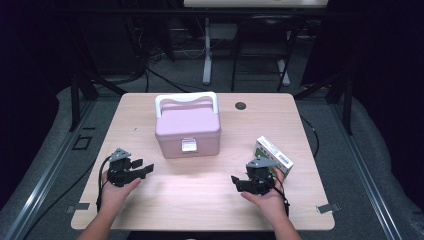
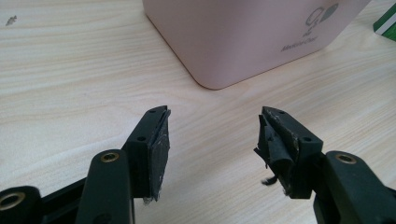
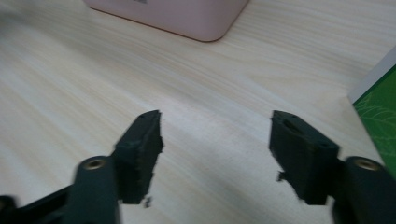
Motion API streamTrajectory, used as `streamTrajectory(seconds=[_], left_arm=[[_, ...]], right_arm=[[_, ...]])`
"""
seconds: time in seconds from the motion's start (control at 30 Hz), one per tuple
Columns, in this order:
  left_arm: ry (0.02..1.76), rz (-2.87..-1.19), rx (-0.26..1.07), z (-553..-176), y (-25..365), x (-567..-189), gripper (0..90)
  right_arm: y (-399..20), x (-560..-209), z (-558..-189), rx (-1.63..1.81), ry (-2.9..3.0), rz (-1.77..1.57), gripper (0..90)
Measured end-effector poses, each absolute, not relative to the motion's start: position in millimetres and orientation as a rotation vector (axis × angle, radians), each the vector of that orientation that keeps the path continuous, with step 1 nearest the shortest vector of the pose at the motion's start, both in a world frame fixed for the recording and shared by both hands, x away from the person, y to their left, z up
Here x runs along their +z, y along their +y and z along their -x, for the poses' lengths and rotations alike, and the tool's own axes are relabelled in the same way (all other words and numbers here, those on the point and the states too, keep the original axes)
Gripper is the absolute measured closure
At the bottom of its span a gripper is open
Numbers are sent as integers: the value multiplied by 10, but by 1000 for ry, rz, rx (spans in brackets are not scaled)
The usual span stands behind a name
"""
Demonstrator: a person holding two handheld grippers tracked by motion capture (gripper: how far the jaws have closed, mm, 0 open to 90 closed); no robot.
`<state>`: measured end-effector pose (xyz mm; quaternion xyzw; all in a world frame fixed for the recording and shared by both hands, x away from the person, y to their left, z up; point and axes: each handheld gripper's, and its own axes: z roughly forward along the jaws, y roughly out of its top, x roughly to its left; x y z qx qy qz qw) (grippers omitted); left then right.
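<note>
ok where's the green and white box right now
In the high view the green and white box lies on the table's right side, just beyond the right gripper and to the right of the pink case.

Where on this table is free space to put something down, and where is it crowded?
Free: the table left of the pink box, and the front strip between the left gripper and right gripper. Crowded: the right gripper beside the green carton.
</note>
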<state>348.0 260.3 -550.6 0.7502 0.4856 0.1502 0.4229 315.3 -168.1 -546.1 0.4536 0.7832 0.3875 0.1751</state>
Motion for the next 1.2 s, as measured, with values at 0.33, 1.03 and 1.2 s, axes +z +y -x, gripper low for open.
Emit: streamTrajectory(seconds=[0.33,1.03,1.2], left_arm=[[1218,-1875,397,-3501,2596,-5516,436],[1205,-1867,380,-3653,2523,-5539,514],[1225,-1899,354,-3755,2516,-5570,580]], right_arm=[[-1727,-5571,-3223,1107,2122,-1239,556],[-1576,-5607,-3399,1099,2164,-1254,564],[-1552,-5555,-3525,1157,2119,-1307,571]])
